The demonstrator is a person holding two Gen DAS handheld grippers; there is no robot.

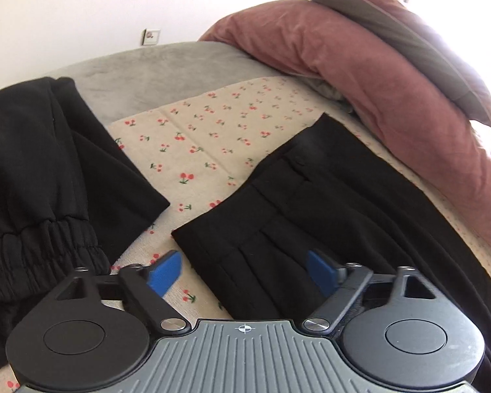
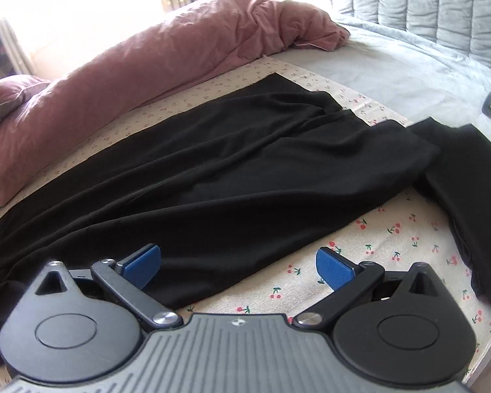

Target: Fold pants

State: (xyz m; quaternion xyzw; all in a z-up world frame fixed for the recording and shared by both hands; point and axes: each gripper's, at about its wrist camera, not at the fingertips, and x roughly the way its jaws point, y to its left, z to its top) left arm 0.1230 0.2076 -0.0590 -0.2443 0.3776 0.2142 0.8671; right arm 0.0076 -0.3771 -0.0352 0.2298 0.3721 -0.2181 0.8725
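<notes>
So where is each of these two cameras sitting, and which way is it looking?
Left wrist view: rides on the left claw, looking forward and down over the pleated waistband of the black pants; a second black garment lies to the left. Only the claw's blue fingers show, apart.
Right wrist view: rides on the right claw, looking down along the pants' legs; its open fingers show.
Shared: the pants, the cherry-print cloth and the pink duvet. No hand shows.
</notes>
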